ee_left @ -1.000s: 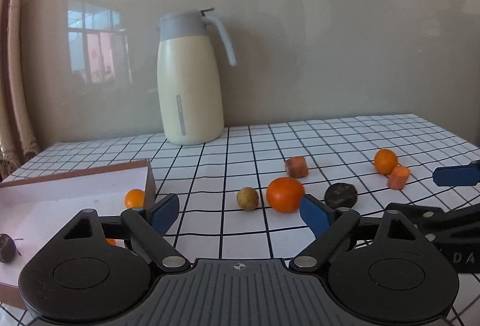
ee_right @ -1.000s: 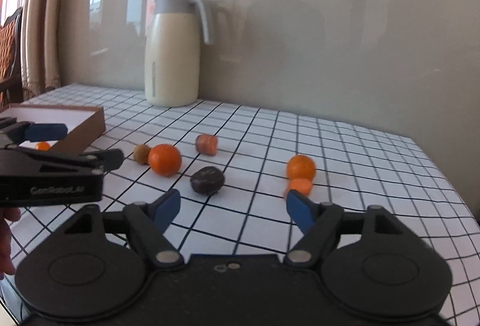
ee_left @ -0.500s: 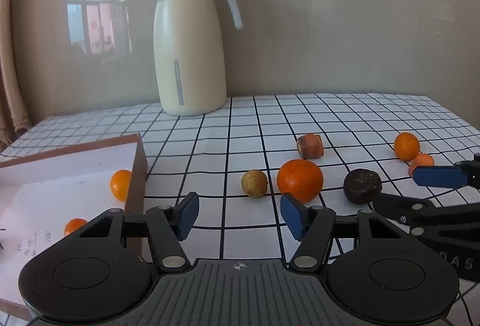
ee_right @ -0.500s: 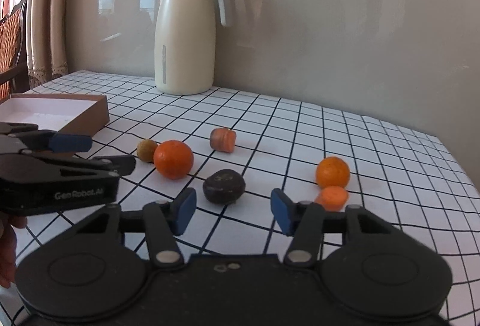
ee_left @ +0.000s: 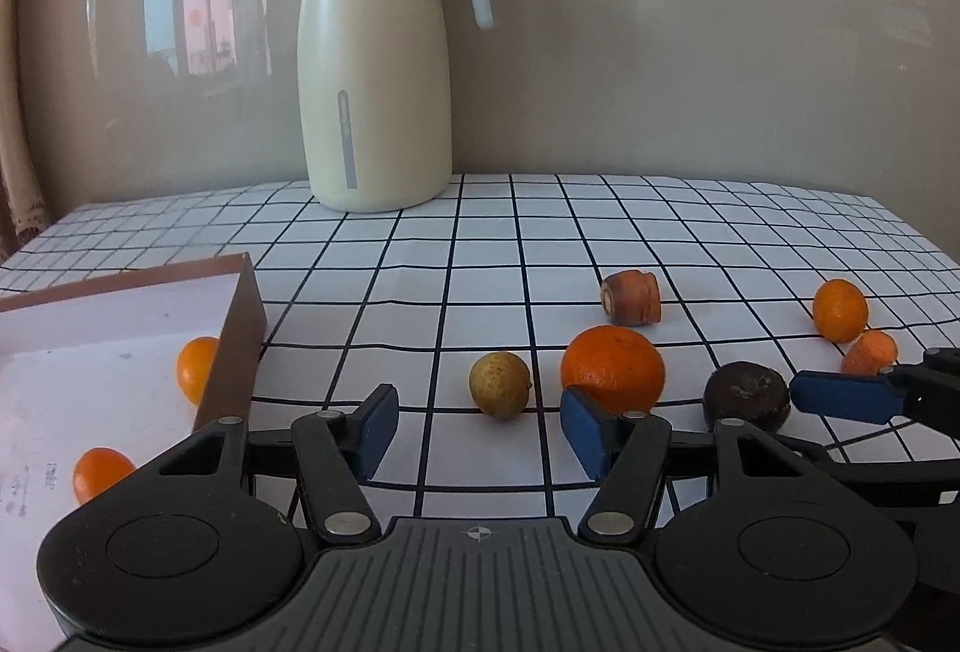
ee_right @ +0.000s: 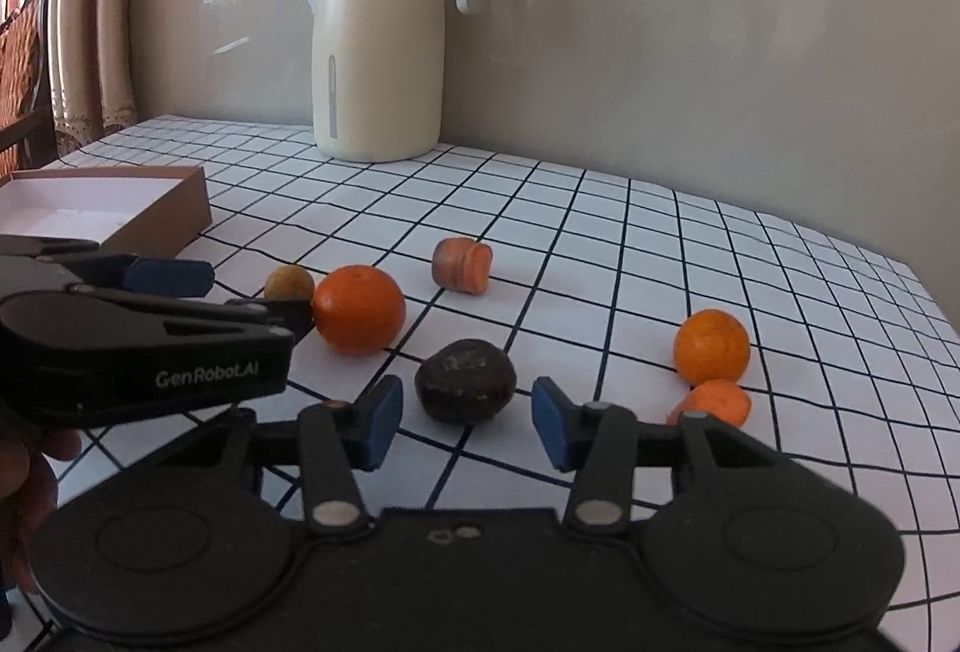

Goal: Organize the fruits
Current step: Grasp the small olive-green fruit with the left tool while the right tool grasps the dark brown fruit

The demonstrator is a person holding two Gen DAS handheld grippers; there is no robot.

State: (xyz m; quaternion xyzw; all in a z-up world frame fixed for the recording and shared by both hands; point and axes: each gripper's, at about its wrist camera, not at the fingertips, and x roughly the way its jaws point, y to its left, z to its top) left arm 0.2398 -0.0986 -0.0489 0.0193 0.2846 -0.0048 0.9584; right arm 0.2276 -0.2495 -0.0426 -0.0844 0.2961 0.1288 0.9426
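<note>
My left gripper (ee_left: pixel 477 427) is open, just short of a small yellow-brown fruit (ee_left: pixel 500 385) and a big orange (ee_left: pixel 613 369). My right gripper (ee_right: pixel 462 421) is open, with a dark brown fruit (ee_right: pixel 465 382) just ahead between its blue pads. A small orange (ee_right: pixel 711 347) and a carrot piece (ee_right: pixel 717 403) lie to its right. Another carrot piece (ee_right: pixel 462 265) lies farther back. A brown box (ee_left: pixel 243 334) at the left holds two small oranges (ee_left: pixel 197 369).
A cream thermos jug (ee_left: pixel 378 70) stands at the back by the wall. The table has a white checked cloth (ee_left: pixel 480 244). Its right edge (ee_right: pixel 924 292) falls away. A curtain (ee_right: pixel 90 4) hangs at the far left.
Both grippers have moved forward and lower toward the fruits. Their jaws have narrowed somewhat but stay open. The dark fruit now sits just ahead of the right pads.
</note>
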